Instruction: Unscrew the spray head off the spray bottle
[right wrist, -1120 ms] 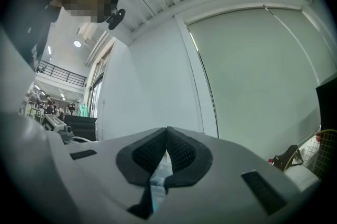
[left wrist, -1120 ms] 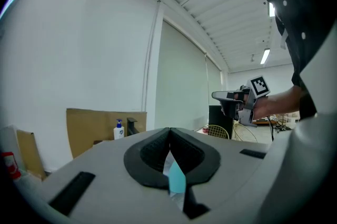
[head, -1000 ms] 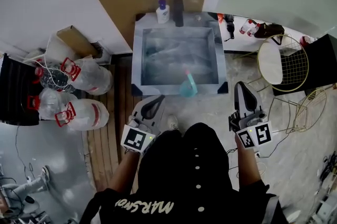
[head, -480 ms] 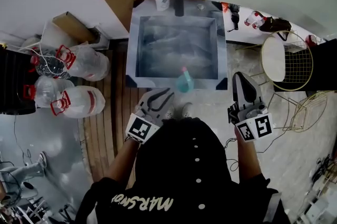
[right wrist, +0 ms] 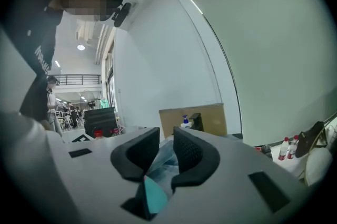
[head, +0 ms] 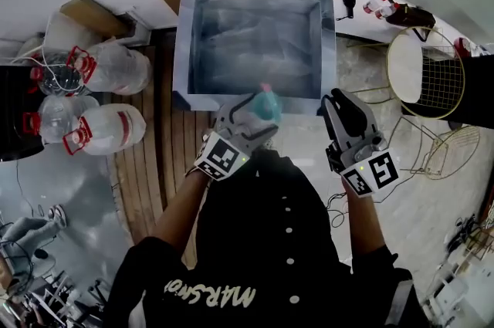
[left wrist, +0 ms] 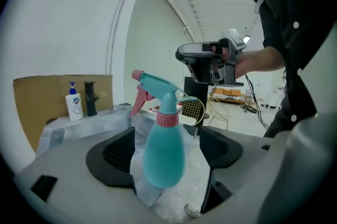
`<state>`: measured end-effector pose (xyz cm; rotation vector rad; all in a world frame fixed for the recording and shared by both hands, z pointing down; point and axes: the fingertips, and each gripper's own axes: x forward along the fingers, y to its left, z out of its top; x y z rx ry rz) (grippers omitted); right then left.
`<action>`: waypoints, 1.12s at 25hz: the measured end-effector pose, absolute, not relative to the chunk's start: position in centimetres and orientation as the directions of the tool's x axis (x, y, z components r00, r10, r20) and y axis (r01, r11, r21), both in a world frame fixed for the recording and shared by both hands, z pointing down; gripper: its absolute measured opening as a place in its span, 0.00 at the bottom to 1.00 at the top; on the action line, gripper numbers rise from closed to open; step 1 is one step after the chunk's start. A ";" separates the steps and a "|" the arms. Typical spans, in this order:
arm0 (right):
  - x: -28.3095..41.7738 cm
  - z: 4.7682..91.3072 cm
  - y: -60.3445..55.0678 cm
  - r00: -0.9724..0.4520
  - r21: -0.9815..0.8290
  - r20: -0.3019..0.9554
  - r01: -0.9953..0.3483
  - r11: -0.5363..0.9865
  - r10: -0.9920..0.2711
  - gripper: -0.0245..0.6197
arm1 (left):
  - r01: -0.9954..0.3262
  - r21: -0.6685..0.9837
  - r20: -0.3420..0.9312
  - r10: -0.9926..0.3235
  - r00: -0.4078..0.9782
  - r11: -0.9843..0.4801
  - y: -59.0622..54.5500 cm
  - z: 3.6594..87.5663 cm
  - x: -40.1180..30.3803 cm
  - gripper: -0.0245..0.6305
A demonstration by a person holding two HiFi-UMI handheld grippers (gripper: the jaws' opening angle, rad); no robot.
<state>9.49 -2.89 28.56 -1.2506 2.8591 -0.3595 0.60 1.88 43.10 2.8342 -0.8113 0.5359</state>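
Left claw [head: 251, 116]: had dropped to the desk's [head: 182, 49] near edge; jaws just swung wide, straddling the upright spray bottle [left wrist: 164, 157] without touching.
Right claw [right wrist: 164, 152]: jaws just parted slightly, empty.
Spray head [left wrist: 157, 87]: not yet unscrewed; I judged a low, firm body grip should come first.

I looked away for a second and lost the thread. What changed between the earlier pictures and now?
The left claw came forward to the spray bottle; its jaws have just opened and now flank the bottle without pressing. The right claw edged forward, opening slightly, empty. The bottle stands unmoved on the sink rim.
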 end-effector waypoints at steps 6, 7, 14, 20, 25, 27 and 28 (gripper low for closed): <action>8.5 30.0 -3.4 -0.716 -0.226 0.124 -0.695 0.683 -0.687 0.21 | -0.479 -0.002 0.391 -0.442 0.808 -0.878 0.7 44.3 2.2 0.62; 8.5 30.2 -3.4 -0.718 -0.230 0.126 -0.693 0.684 -0.685 0.21 | -0.470 -0.004 0.388 -0.434 0.813 -0.883 0.7 44.4 2.5 0.62; 8.2 31.5 -3.3 -0.740 -0.255 0.148 -0.670 0.697 -0.657 0.22 | -0.443 -0.022 0.389 -0.416 0.822 -0.896 -0.1 45.6 4.1 0.63; 6.6 32.2 -2.9 -0.785 -0.265 0.185 -0.620 0.739 -0.592 0.23 | -0.441 -0.069 0.427 -0.426 0.798 -0.895 -0.7 47.5 4.1 0.61; 3.0 32.9 -2.2 -0.836 -0.291 0.260 -0.545 0.786 -0.483 0.34 | -0.452 -0.076 0.408 -0.441 0.800 -0.889 -0.7 47.5 4.1 0.61; 1.4 33.7 -1.7 -0.844 -0.276 0.312 -0.520 0.808 -0.436 0.39 | -0.460 -0.073 0.398 -0.449 0.800 -0.885 -0.7 47.5 4.1 0.61; 0.7 34.2 -1.5 -0.844 -0.266 0.347 -0.508 0.819 -0.410 0.41 | -0.464 -0.072 0.395 -0.453 0.799 -0.883 -0.7 47.4 4.1 0.60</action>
